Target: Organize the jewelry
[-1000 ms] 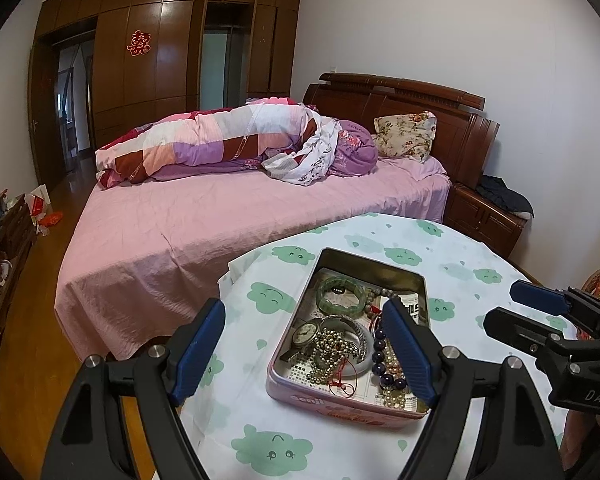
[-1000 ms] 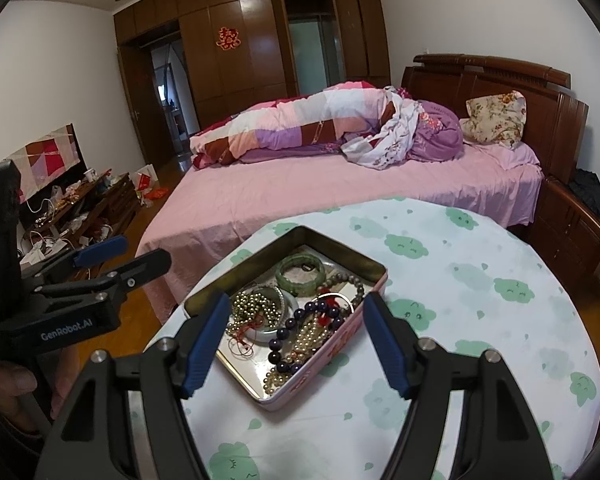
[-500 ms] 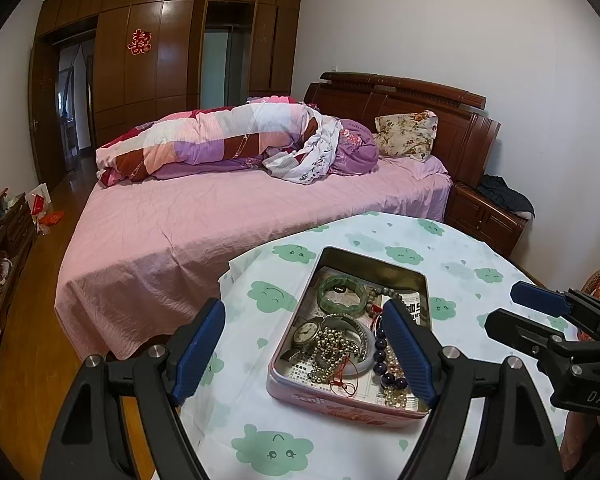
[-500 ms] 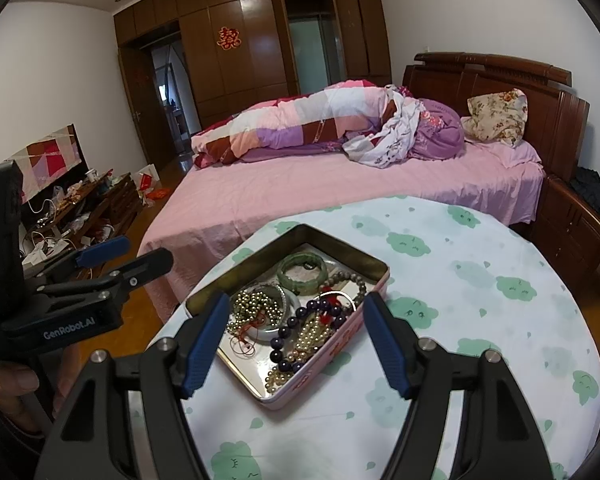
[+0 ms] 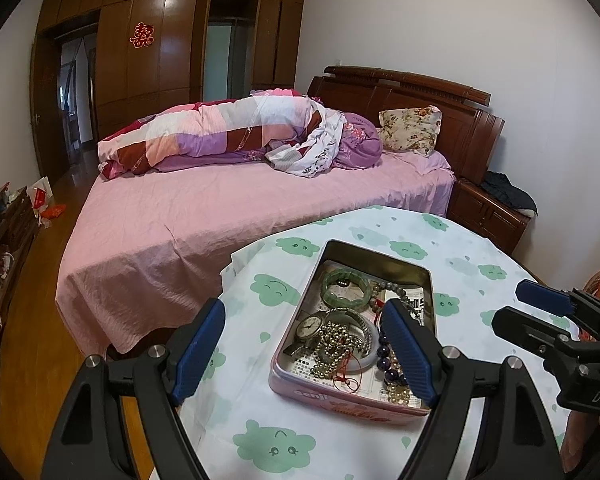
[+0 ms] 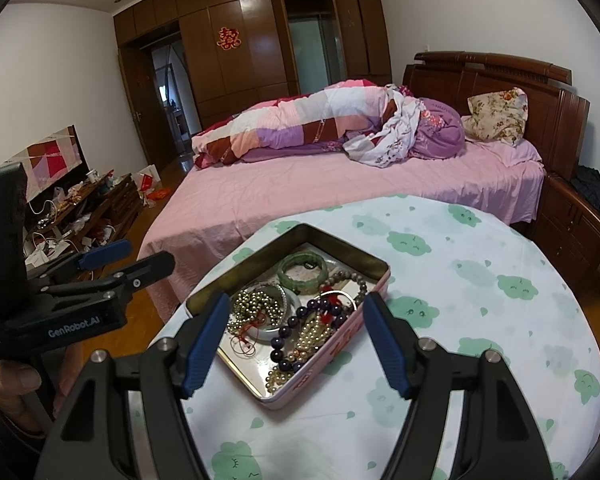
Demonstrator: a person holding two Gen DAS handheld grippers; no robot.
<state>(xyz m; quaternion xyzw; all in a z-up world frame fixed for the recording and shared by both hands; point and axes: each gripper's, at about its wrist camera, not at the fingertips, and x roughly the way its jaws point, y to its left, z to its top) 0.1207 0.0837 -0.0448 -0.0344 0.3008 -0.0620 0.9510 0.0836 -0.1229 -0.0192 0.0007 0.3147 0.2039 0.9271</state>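
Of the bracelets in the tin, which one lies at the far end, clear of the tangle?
The green jade bangle: a solid ring lying flat near the tin's far end, unlike the purple bead bracelet tangled nearer the grippers.

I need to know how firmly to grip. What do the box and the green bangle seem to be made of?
Box: likely thin painted tin, with a shiny metallic inner wall and pink printed outside. Green bangle: looks like polished jade or glass, a glossy, mottled, rigid ring.

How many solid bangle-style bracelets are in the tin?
2: a green jade bangle at the far end of the pink rectangular tin, and a pale white bangle mid-tin under gold beads. Others may be buried.
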